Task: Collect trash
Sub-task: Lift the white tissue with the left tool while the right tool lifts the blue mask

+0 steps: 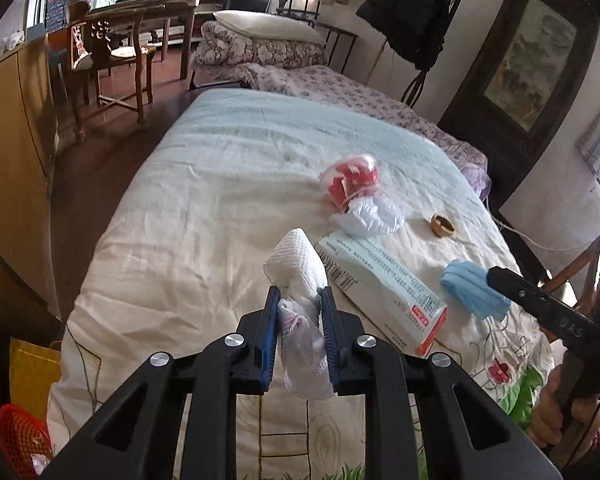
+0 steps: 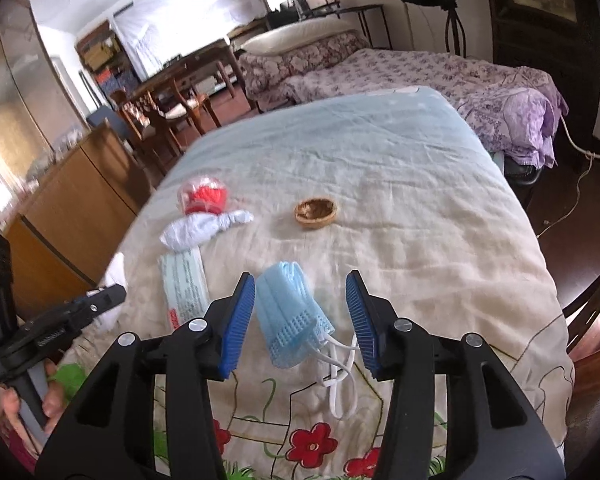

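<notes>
Left wrist view shows our left claw (image 1: pixel 300 300) clenched on a crumpled white paper towel (image 1: pixel 298 268), whose top stands clear above the blue pads while its tail hangs below them, over the bed (image 1: pixel 204 184). Our right claw (image 2: pixel 300 300) is released, its jaws standing either side of the folded blue face mask (image 2: pixel 290 312) without pressing it; the mask lies on the quilt with its white ear loops (image 2: pixel 340 376) trailing toward us. To finish this step well, we judge we should centre the mask's thick folded body between the pads and close on that, not on the loops, which would likely slip. Still on the bed are the long carton (image 1: pixel 384 280) just left of the mask, the knotted white bag (image 2: pixel 204 232) touching the red-and-clear wrapper (image 2: pixel 204 200), and the nutshell half (image 2: pixel 315 210) well apart. The red basket (image 1: pixel 20 440) sits low on the floor at the bed's near left corner, beside a yellow bag (image 1: pixel 32 376). The bed's left edge drops to open floor, so the towel has a free path down; the right side is tighter, with a chair (image 2: pixel 592 300) close by.
</notes>
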A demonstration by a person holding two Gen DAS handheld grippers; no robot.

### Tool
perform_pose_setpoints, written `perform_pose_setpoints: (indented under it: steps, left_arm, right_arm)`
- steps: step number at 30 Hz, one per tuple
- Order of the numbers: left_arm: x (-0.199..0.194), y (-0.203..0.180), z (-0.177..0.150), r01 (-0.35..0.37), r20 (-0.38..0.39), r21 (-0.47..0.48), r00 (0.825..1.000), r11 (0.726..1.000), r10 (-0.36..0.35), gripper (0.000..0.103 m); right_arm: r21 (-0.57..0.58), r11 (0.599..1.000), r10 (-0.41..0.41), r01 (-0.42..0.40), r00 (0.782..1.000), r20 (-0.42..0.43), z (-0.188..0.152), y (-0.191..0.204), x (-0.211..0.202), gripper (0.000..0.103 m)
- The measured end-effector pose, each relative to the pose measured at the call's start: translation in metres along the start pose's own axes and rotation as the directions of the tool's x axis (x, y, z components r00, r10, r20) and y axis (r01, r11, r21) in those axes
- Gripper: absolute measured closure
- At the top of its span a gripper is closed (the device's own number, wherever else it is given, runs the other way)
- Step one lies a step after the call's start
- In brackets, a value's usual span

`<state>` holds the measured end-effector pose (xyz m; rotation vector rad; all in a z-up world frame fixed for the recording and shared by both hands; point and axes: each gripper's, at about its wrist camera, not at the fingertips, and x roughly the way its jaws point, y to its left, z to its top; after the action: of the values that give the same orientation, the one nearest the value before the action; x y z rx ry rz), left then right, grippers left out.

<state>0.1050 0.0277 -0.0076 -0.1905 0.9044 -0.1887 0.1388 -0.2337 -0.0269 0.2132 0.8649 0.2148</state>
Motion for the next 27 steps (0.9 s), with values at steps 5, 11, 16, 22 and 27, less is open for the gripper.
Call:
perform_pose_setpoints:
  steps: [5, 11, 16, 22, 27]
  left_arm:
    - [0.002, 0.0, -0.002, -0.003, -0.009, 0.001, 1.0, 1.0, 0.003, 0.082]
    - [-0.004, 0.0, -0.003, 0.012, 0.005, 0.003, 1.0, 1.0, -0.012, 0.082]
    - [-0.011, -0.003, -0.006, 0.027, 0.024, 0.021, 0.999, 0.999, -0.027, 0.082]
    - [-0.021, -0.009, -0.011, 0.054, 0.031, 0.023, 0.998, 0.998, -0.054, 0.082]
    - [-0.037, -0.014, -0.031, 0.068, 0.021, 0.035, 0.997, 0.997, -0.069, 0.082]
  right_arm:
    - [0.008, 1.0, 0.026, -0.025, 0.999, -0.044, -0.002, 0.0, 0.01, 0.077]
    - [0.026, 0.996, 0.079, -0.083, 0.991, 0.105, -0.002, -0.005, -0.028, 0.097]
    - [0.062, 0.99, 0.12, -0.13, 0.983, 0.14, -0.002, -0.011, -0.046, 0.097]
    - [0.066, 0.985, 0.147, -0.159, 0.976, 0.159, -0.008, -0.006, -0.057, 0.097]
    - [0.061, 0.982, 0.166, -0.178, 0.973, 0.161, -0.031, -0.004, -0.067, 0.097]
